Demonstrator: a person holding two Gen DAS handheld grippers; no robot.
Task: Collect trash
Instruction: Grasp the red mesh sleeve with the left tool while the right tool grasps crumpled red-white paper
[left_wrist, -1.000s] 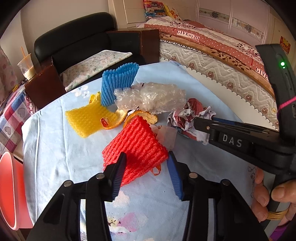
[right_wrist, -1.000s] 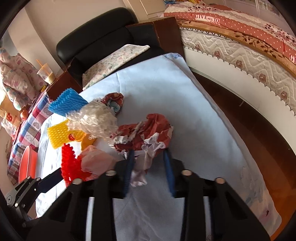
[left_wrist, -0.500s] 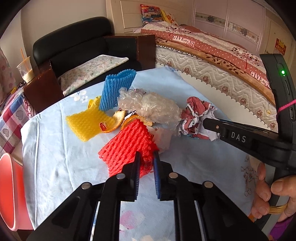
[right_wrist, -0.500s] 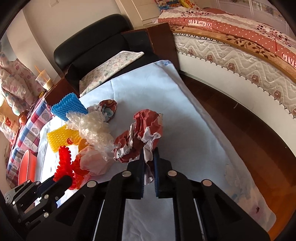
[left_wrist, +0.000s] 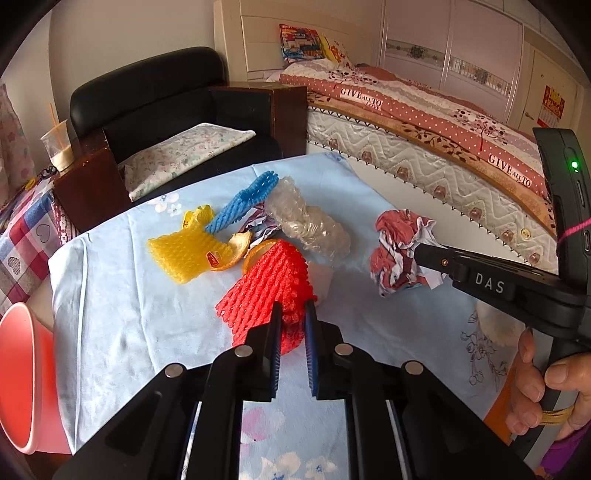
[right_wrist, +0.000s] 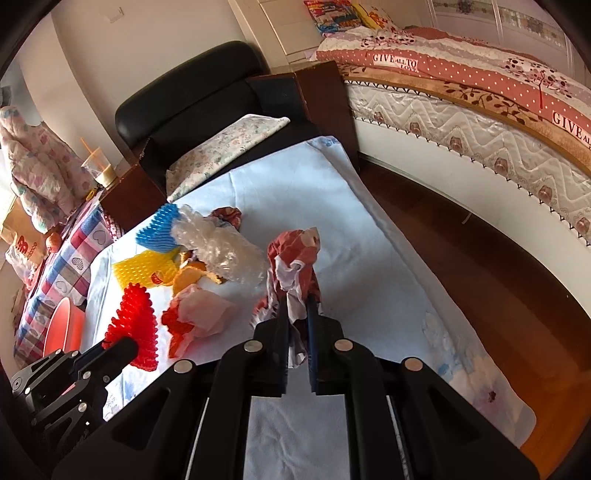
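Now the left gripper is pinching the red foam net between its jaws, just beside the clear plastic wad, while the right gripper is clamping the crumpled red-and-white paper, right of that wad.

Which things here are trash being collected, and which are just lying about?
Trash: red foam net in left gripper; crumpled paper in right gripper; yellow net; blue net; bubble wrap; peel.
Bystanders: drink cup, cushion, bed.
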